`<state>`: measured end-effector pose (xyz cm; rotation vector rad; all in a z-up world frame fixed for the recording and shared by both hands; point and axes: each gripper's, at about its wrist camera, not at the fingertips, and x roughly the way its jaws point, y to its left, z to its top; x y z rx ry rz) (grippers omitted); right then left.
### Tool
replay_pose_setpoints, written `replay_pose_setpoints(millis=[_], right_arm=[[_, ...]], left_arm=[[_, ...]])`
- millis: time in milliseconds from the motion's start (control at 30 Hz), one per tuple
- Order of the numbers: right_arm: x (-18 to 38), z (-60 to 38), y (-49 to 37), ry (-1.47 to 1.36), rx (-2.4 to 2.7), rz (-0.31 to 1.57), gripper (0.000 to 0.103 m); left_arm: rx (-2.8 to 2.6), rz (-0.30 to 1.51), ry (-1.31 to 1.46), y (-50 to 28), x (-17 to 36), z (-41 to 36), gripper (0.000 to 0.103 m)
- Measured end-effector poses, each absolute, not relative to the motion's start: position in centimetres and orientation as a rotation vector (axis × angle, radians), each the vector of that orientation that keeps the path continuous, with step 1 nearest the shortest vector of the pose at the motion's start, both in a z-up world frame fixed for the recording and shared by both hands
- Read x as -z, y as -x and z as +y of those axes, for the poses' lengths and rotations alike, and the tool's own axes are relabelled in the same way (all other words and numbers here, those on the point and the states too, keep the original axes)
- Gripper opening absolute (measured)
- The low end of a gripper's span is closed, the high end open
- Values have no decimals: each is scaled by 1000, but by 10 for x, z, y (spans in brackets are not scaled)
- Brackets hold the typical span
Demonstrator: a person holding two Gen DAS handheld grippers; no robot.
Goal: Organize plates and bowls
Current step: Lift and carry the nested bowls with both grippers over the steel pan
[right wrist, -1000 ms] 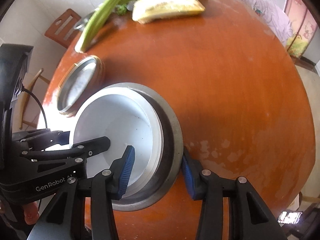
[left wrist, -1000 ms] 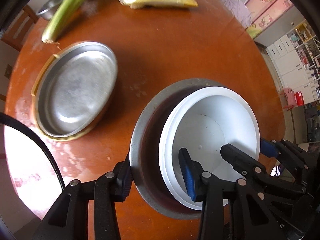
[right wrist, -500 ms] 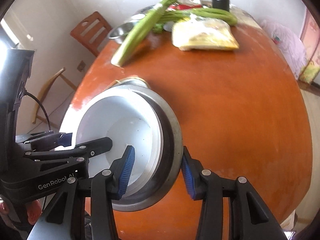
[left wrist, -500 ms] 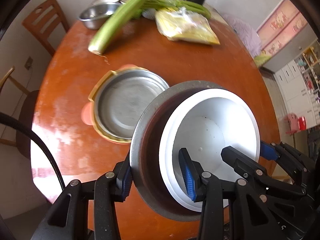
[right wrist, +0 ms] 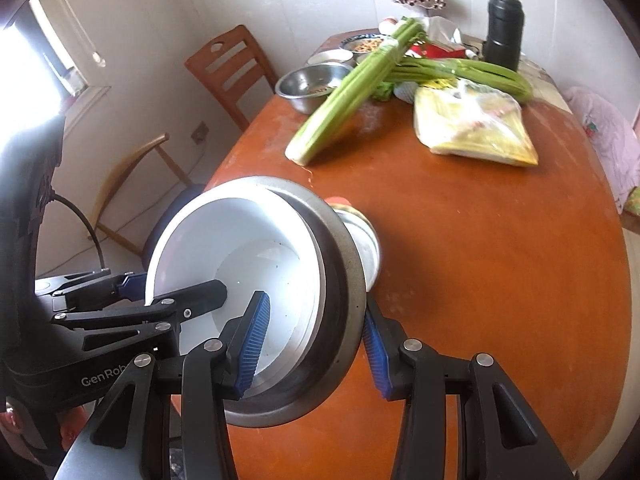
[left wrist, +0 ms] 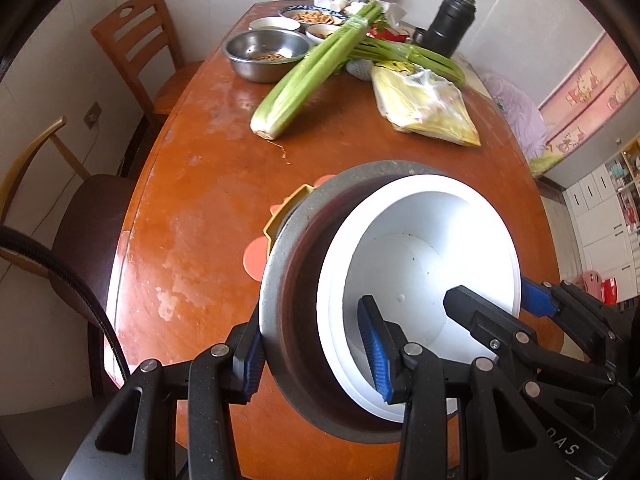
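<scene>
Metal bowl (left wrist: 280,312) with white bowl (left wrist: 420,264) nested inside, grey speckled rim, tilted and lifted above the orange table (left wrist: 192,208). Left gripper (left wrist: 316,350) and right gripper (right wrist: 316,334) each part-closed, clamped over the stacked rims from opposite sides; "GenRob" readable on the left gripper body. Beyond: celery (left wrist: 316,68), black flask (left wrist: 450,24).

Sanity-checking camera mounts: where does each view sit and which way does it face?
Left wrist: on the left tongs, looking down along them across the table; they clamp the metal bowl rim, right tongs opposite.
Right wrist: on the right tongs, same heading; left tongs and fingertips show.
Shared: metal bowl holding white bowl, celery, flask.
</scene>
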<state>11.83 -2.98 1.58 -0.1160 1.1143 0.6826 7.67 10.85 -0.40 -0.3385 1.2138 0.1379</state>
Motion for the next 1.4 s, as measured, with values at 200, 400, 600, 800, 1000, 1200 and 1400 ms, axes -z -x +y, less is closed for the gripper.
replay_pose_setpoints(millis=[200,400,600,800,1000,1200,1400], right_arm=[[-5,-13,-136,142,-686,1124,47],[15,-6,-157,142,-690,1162,47],[37,1,-177,154,-686,1201,47],[56,6,-191,170,-684,1237,47],[69,10,-201,197,-686,1251,47],[75,14,-205,219,-692,1251,47],[75,17,-205,241,-703,1242,47]], left_arm=[[-158,1228,344,-95,18,117,43],[-162,1257,372,-115,39,125,43],[-175,1285,377,-134,60,127,44],[-176,1307,396,-147,80,130,44],[-205,1340,359,-155,96,127,43],[-215,1336,363,-161,102,128,43],[-231,1345,364,-159,107,130,43]])
